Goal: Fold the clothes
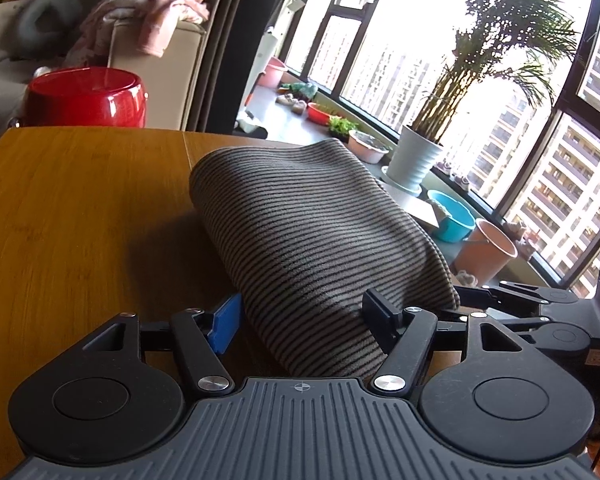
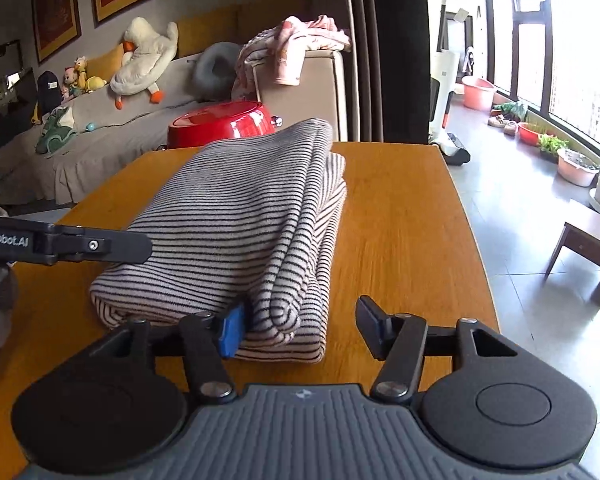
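Note:
A striped grey-and-black garment [image 1: 312,240] lies folded in a thick stack on the wooden table [image 1: 80,208]. My left gripper [image 1: 304,320] is open, with its jaws on either side of the garment's near edge; the cloth sits between the fingers. In the right wrist view the same striped garment [image 2: 236,224] lies folded lengthwise on the table [image 2: 400,220]. My right gripper [image 2: 300,330] is open at the garment's near right corner, its left finger against the fold. The left gripper's finger [image 2: 100,246] reaches in from the left over the cloth.
A red round container [image 1: 88,96] stands beyond the table's far edge, before a beige sofa [image 2: 100,136] with toys and pink clothes [image 2: 300,40]. Potted plants and basins line the window floor [image 1: 416,156]. A low wooden stool [image 2: 588,248] stands right of the table.

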### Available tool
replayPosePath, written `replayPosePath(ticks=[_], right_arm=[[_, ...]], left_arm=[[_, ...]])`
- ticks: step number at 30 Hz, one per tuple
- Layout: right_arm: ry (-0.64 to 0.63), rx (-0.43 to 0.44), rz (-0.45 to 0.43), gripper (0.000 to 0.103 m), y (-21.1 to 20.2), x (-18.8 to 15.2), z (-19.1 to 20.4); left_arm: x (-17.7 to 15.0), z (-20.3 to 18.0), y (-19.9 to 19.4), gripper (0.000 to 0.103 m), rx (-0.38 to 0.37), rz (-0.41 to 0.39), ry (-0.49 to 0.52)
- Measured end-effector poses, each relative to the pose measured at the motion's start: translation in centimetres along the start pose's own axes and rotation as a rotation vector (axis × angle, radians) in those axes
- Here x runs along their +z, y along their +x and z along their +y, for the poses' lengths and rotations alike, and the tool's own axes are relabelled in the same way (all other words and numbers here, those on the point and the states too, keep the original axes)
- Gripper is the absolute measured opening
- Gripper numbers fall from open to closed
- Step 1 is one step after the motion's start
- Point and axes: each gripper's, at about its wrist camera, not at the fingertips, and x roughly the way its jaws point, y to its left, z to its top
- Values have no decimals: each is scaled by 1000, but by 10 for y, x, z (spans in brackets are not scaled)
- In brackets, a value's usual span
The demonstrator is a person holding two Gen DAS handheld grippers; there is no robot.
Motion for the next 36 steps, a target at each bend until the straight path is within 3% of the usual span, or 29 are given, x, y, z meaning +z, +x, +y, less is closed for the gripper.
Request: replayPosePath(ticks=[5,14,20,24,29,36], right_arm=[[14,-5,-8,57,-4,2,-3],[85,87,-31,57,-22,6,-7],[177,138,-61,69,-17,37,-24],[212,181,-17,77,19,64,-37],[258,257,93,79,67,64,-46],[311,360,115,75,85,57,-43]], left_arm=[[1,1,0,72,-2,1,-4],[4,-1,1,72,0,2,-26],[16,13,4,79,14,-2,-127],[24,21,19,87,15,29,-199],[23,25,36,91,-10,70,-249],[23,32,38,79,-40,63,-250]])
